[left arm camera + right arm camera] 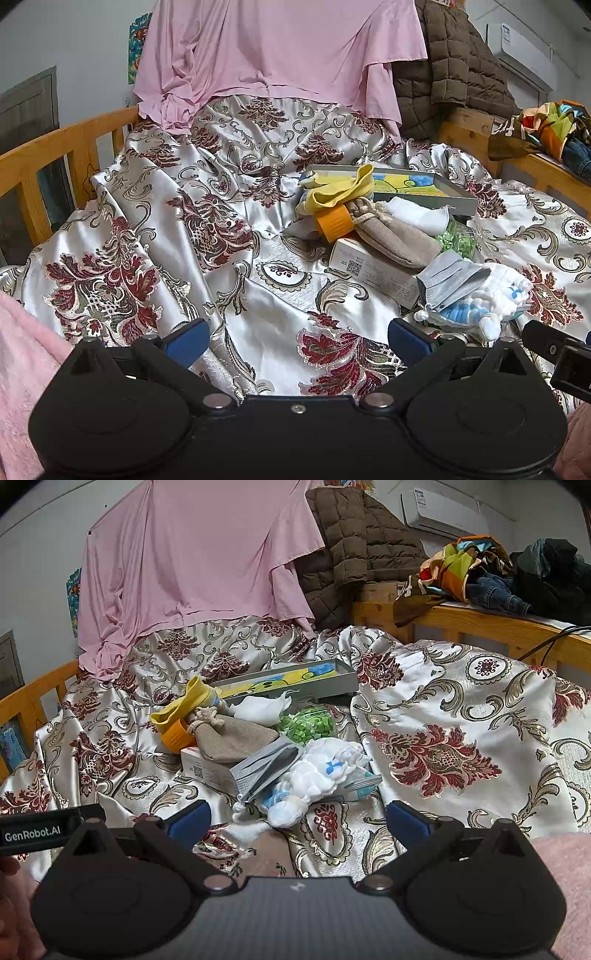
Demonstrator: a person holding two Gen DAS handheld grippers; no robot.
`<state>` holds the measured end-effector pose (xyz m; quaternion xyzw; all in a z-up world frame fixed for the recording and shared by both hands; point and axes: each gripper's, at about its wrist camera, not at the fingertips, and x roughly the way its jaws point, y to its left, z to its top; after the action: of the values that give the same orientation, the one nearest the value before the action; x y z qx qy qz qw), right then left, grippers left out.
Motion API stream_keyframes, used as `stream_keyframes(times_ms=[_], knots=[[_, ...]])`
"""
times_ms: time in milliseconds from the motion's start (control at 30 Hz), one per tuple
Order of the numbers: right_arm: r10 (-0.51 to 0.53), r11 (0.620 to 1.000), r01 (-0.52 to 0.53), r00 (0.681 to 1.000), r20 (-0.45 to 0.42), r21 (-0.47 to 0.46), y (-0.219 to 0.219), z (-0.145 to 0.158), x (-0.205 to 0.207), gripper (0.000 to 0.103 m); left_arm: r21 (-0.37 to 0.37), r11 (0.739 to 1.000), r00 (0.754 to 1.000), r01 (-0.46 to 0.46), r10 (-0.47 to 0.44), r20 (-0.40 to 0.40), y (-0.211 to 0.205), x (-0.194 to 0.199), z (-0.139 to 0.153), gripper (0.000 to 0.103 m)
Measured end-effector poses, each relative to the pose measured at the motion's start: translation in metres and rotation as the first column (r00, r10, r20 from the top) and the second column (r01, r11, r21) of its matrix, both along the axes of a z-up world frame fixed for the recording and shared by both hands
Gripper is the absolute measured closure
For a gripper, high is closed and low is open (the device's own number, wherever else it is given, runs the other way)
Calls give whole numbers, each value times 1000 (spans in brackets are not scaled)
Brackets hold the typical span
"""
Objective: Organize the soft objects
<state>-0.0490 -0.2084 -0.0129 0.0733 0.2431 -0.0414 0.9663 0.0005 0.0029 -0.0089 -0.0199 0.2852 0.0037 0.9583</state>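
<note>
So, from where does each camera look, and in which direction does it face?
Left wrist: on the left gripper, facing forward over the bedspread; jaws open, pink sleeve at the corners.
Right wrist: on the right gripper, facing the pile, closest the white toy; jaws open.
Shared: tan pouch, gray mask, pink sheet.

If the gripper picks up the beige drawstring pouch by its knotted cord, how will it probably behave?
The beige pouch looks like soft woven cloth, so it would probably sag and hang from the cord. It seems light, since it lies across the white box without denting it. Its coarse weave should grip well, not slip.
</note>
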Motion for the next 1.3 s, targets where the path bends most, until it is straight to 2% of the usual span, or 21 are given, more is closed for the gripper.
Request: stream_keyframes(times_ms=[133, 333, 567, 767, 900, 1000, 1100, 1300], knots=[[5, 1000, -5, 1000, -2, 1, -1, 1, 2, 0, 3, 1000, 1000, 1, -1, 4, 0, 0, -1, 1], [10, 1000, -10, 1000, -5, 6, 0, 2, 2, 0, 54, 998, 996, -19, 14, 86, -8, -10, -6, 1], [2, 996, 0, 1000, -26, 84, -14, 2, 14, 0, 72, 997, 995, -6, -1, 96, -13, -4, 0, 1], [27, 996, -23, 998, -52, 83, -27, 5, 35, 0, 89, 994, 994, 55, -63, 94, -19, 16, 0, 1], [31, 998, -27, 997, -66, 51, -39, 8, 53, 0, 90, 985, 983, 150, -159, 95, -28, 26, 2, 1], [84, 991, -71, 989, -119, 110, -54, 6, 74, 0, 75, 969, 968, 236, -241, 69, -38, 35, -1, 1], [108, 983, -80, 980, -167, 166, -69, 1, 92, 0, 23, 949, 948, 316, -316, 28, -46, 47, -5, 1], [200, 962, -156, 962, -186, 224, -93, -4, 126, 0, -68, 932, 933, 357, -359, -25, -56, 82, -20, 1]])
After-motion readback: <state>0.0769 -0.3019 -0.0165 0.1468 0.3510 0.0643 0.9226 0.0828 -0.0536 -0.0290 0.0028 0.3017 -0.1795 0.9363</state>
